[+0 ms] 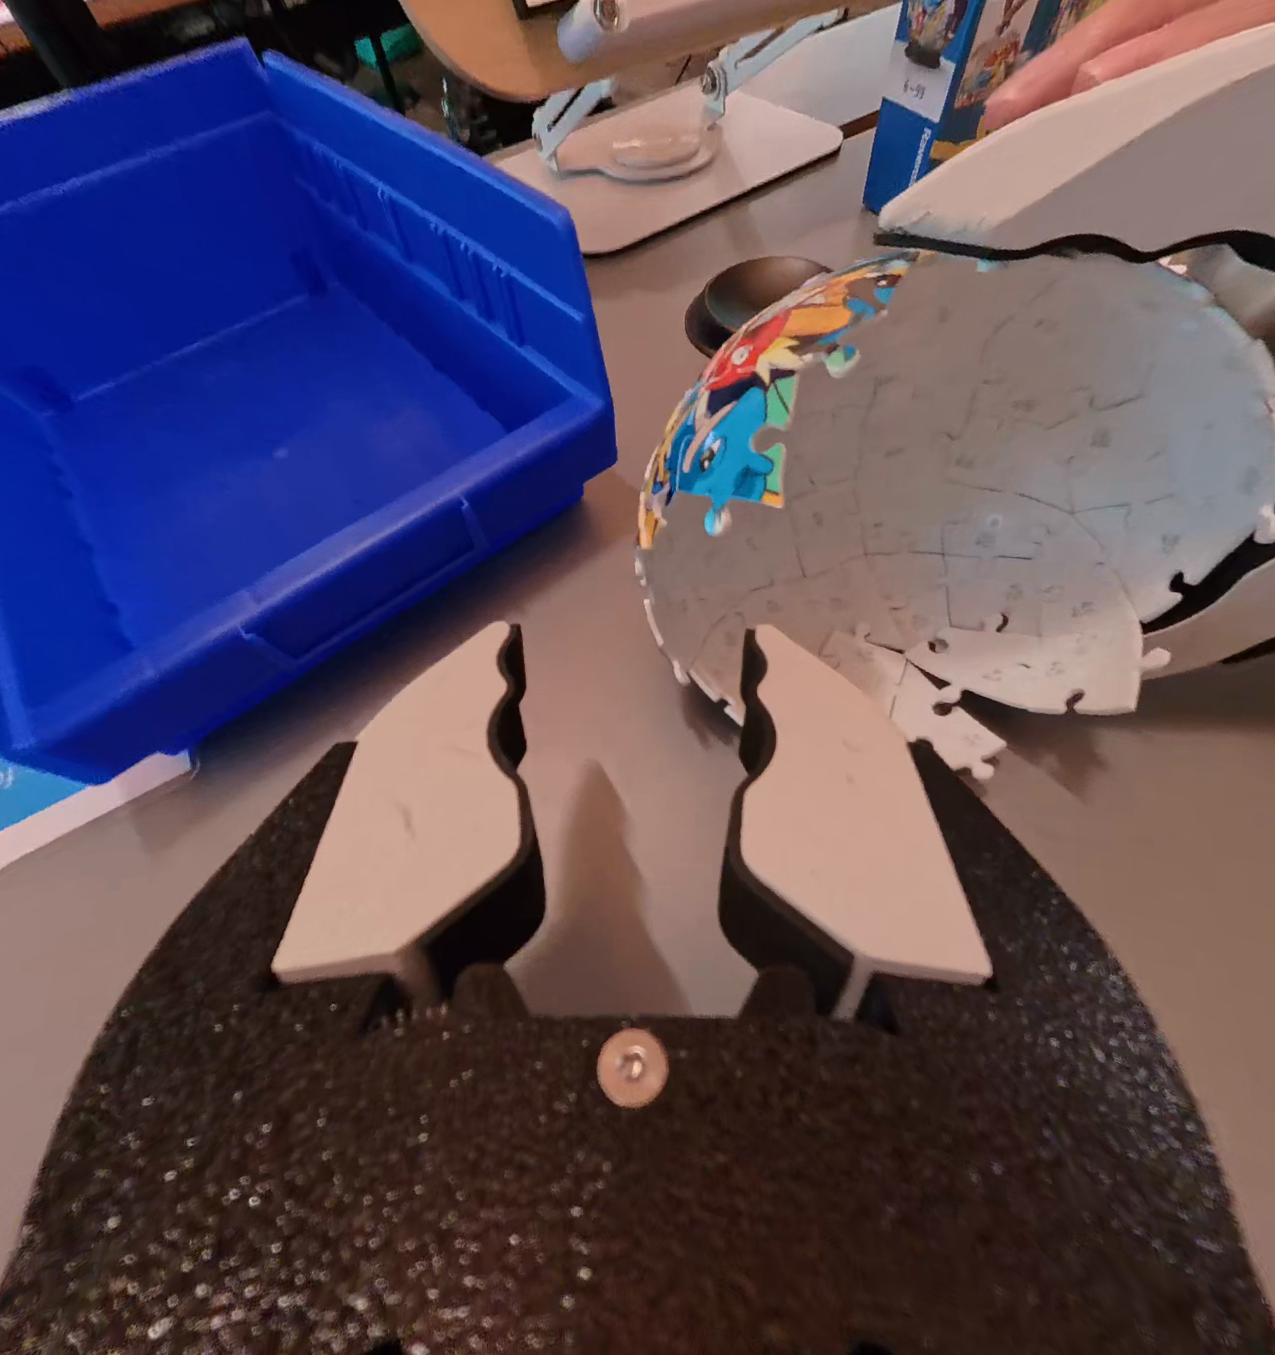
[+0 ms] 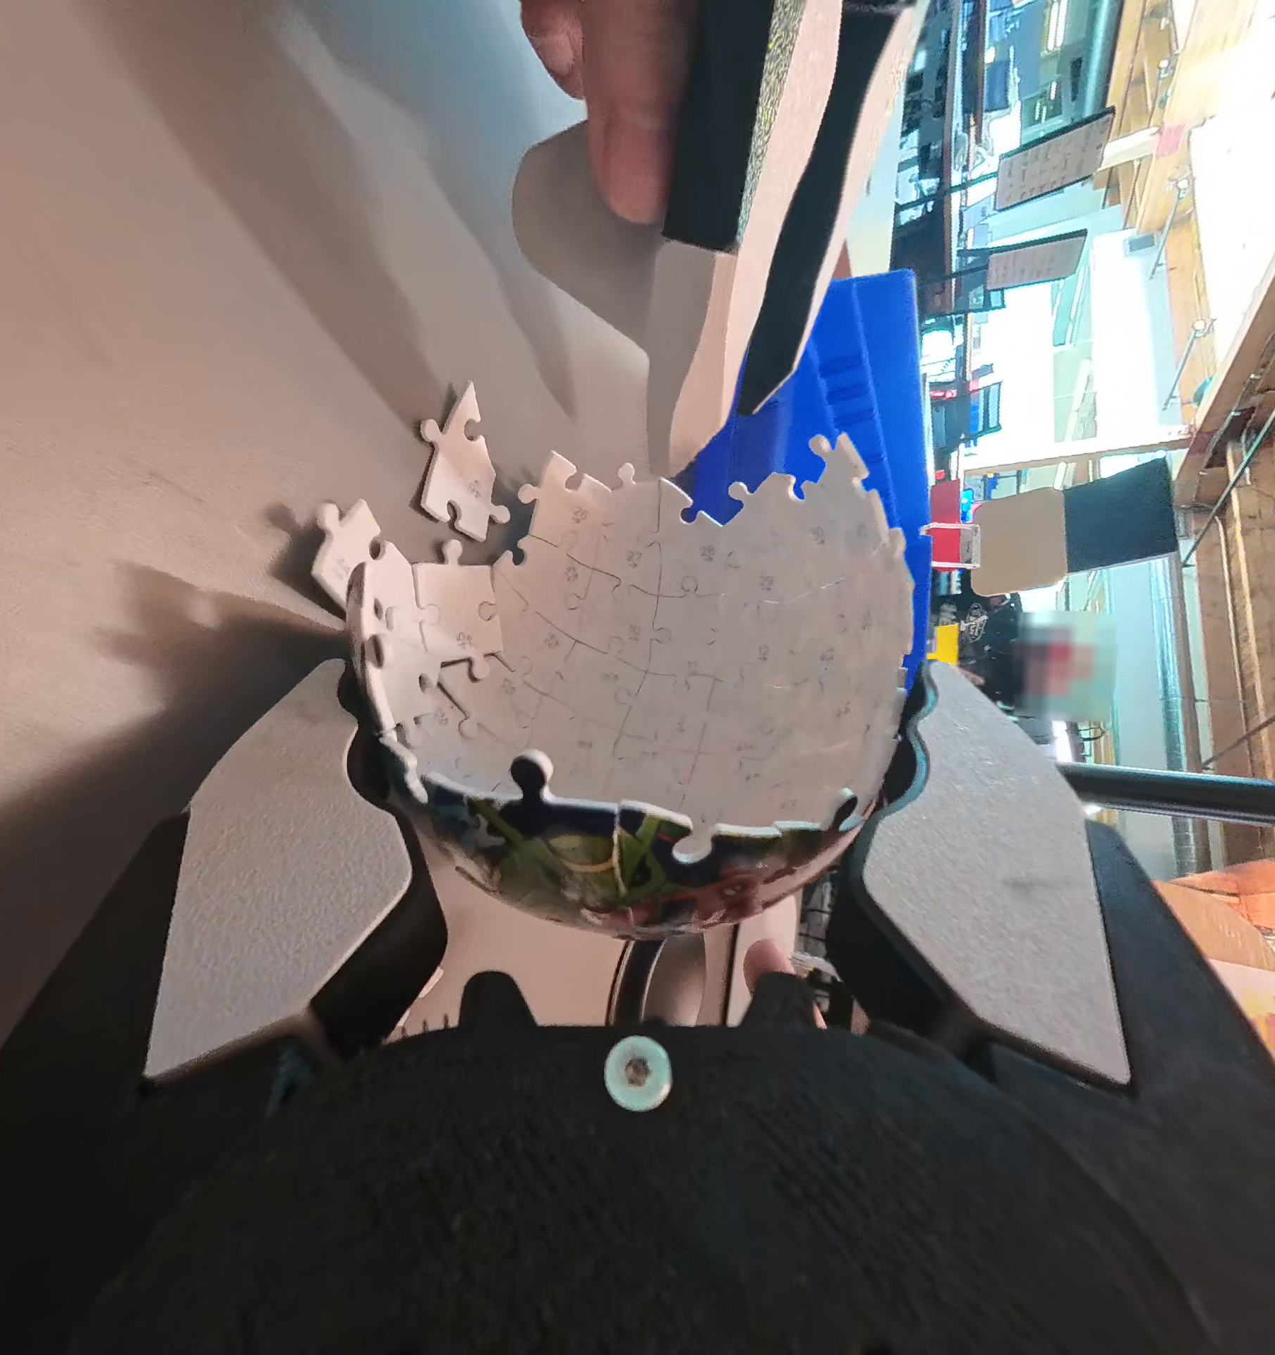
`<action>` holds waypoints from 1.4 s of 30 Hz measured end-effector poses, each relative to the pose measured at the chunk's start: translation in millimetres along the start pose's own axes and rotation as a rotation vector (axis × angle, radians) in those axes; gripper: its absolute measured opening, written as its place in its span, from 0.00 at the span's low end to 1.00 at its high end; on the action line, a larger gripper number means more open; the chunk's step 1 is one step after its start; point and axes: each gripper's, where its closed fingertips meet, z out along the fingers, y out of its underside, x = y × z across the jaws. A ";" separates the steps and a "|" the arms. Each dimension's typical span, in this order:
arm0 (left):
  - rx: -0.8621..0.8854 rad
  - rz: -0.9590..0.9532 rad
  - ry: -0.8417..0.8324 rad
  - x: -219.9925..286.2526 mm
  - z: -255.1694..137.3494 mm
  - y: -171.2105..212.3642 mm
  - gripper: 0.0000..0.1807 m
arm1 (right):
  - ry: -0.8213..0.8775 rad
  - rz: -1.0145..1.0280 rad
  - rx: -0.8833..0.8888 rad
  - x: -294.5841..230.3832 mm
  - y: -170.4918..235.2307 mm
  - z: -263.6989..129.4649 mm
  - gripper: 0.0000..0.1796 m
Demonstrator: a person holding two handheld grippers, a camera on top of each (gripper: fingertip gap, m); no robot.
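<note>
The half-built puzzle ball point(image 2: 663, 660), a curved shell of interlocking plastic pieces, pale grey inside and cartoon-printed outside, was held just above the grey tabletop point(image 1: 1059, 916) between the jaws of the right gripper point(image 2: 630, 726), closed on its outer wall. It was judged light and stiff but fragile at the seams; a hold low on the joined wall seemed safest. Loose pieces point(image 2: 458, 476) lay beside it. The left gripper point(image 1: 630, 660) hung open and empty between the shell and an empty blue plastic bin point(image 1: 253, 381).
</note>
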 end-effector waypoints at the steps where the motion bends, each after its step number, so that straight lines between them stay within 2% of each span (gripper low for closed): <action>1: 0.012 0.017 -0.004 -0.5 -0.3 -1.2 0.31 | 0.007 -0.006 0.003 0.0 -0.7 -0.5 0.74; 7: 0.079 0.092 0.042 4.3 1.7 -4.2 0.25 | 0.012 0.009 0.017 -0.2 -0.2 -0.9 0.73; 16: 0.117 0.186 0.092 11.1 14.7 -18.7 0.27 | 0.006 0.045 0.053 -2.1 1.3 -4.9 0.74; 19: 0.134 0.291 0.060 7.4 24.1 -32.6 0.26 | 0.002 0.040 0.056 -2.0 0.7 -4.5 0.74; 22: 0.169 0.381 0.077 14.3 34.8 -42.7 0.21 | 0.000 0.049 0.058 -1.8 1.2 -4.4 0.74; 27: 0.244 0.523 -0.023 12.8 44.7 -51.7 0.03 | 0.002 0.081 0.064 -1.6 3.3 -4.5 0.75; 35: 0.351 0.572 -0.086 11.5 43.6 -55.9 0.04 | -0.027 0.110 0.111 -3.5 12.8 -9.9 0.75; 42: 0.372 0.578 -0.094 10.4 47.2 -57.0 0.04 | -0.065 0.168 0.156 3.2 34.9 -34.2 0.71</action>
